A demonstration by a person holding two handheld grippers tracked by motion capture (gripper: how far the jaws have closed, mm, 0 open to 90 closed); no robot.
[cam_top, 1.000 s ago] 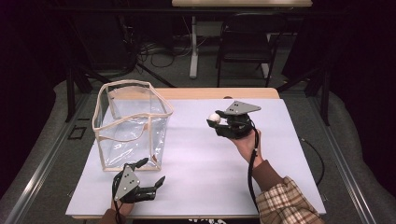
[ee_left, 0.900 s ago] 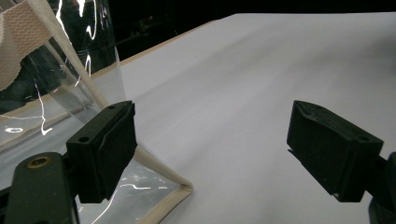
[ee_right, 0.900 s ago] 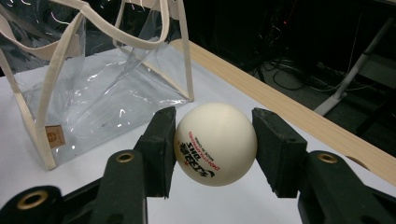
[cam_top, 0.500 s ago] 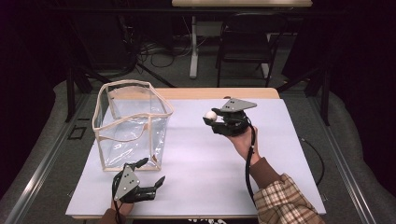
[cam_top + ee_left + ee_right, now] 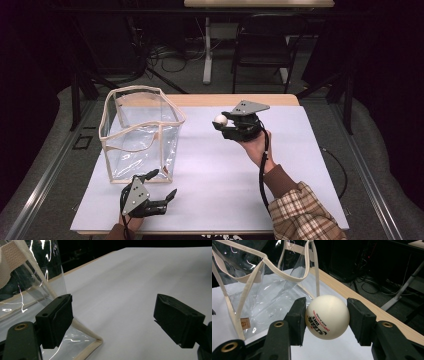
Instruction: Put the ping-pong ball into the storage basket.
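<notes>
A white ping-pong ball [image 5: 327, 317] with red and black print sits between the jaws of my right gripper [image 5: 223, 121], which is shut on it and held above the table, right of the bag. The ball [image 5: 220, 119] points toward the clear plastic bag [image 5: 142, 134] with cream fabric trim, standing upright and open-topped on the left half of the table. In the right gripper view the bag [image 5: 264, 290] is ahead and to the left. My left gripper [image 5: 160, 186] lies low near the front edge, open and empty, just in front of the bag's lower corner [image 5: 96, 343].
The white table top [image 5: 300, 170] has a wooden far edge [image 5: 235, 100]. Behind the table are a dark chair [image 5: 260, 50], a table leg and cables on the floor [image 5: 170, 55]. A black cable [image 5: 261, 170] trails from the right gripper along the sleeve.
My right gripper has carried the ball slightly left and up, toward the bag. The left gripper has stayed in place.
</notes>
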